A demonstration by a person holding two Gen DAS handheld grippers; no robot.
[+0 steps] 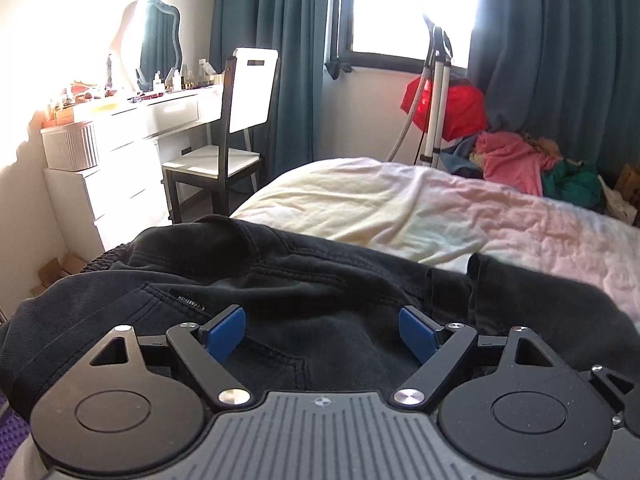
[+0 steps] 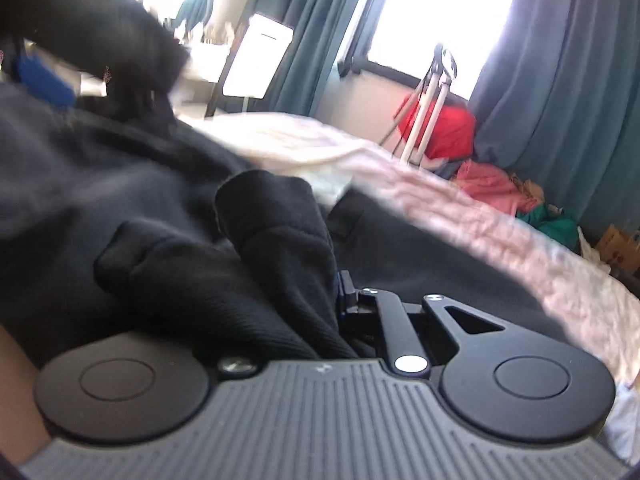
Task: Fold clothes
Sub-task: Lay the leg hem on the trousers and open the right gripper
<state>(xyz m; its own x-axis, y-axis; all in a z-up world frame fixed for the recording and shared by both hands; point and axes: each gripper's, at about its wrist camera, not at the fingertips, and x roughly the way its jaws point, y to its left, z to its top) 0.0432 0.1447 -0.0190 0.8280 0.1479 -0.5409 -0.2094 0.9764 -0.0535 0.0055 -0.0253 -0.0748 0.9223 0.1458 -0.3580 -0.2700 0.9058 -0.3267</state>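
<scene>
A pair of black trousers [image 1: 304,280] lies on the bed's near end, waistband and a back pocket facing up. My left gripper [image 1: 320,330] hovers just over the cloth, its blue pads [image 1: 224,332] wide apart with nothing between them. In the blurred right wrist view, the black trousers [image 2: 120,184] are bunched over my right gripper [image 2: 320,292]; a thick fold [image 2: 280,240] runs between its jaws, which stand close together. Its left finger is hidden under cloth. A blue pad, apparently on the left gripper [image 2: 44,80], shows at the upper left.
The bed [image 1: 400,208] with a pale, wrinkled cover stretches ahead. A heap of pink, green and red clothes [image 1: 520,160] lies at its far right by a tripod stand [image 1: 436,100]. A white dresser [image 1: 132,132] and a chair [image 1: 236,120] stand on the left, before teal curtains [image 1: 280,60].
</scene>
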